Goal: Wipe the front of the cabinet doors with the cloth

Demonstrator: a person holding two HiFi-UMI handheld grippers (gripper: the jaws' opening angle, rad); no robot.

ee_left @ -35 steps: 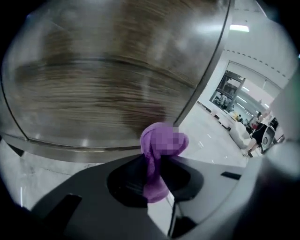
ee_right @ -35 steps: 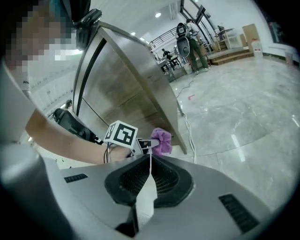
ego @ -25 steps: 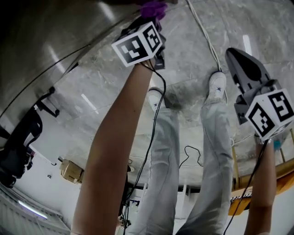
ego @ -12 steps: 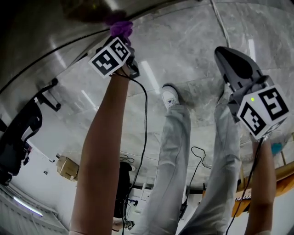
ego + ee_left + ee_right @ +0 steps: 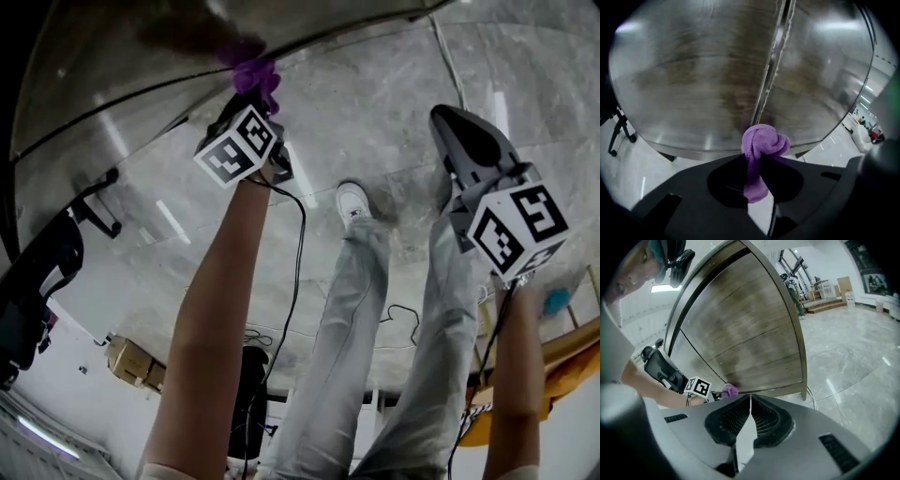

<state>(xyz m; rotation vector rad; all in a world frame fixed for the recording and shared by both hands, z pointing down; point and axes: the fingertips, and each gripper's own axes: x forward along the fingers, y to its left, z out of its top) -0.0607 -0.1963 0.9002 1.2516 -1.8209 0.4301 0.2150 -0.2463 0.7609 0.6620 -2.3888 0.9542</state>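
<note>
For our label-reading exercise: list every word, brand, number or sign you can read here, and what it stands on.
No readable text in any view.
The cube on the left gripper and the cube on the right gripper: black-and-white square patterns, not words.
The shoe: small dark mark, too small to read.

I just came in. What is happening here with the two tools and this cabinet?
A person holds one gripper in each hand. The left gripper has its fingers shut on a purple cloth, held at the lower edge of the cabinet doors, by the gap between them. Whether the cloth touches the wood is unclear. The right gripper is shut and empty, away from the doors.
</note>
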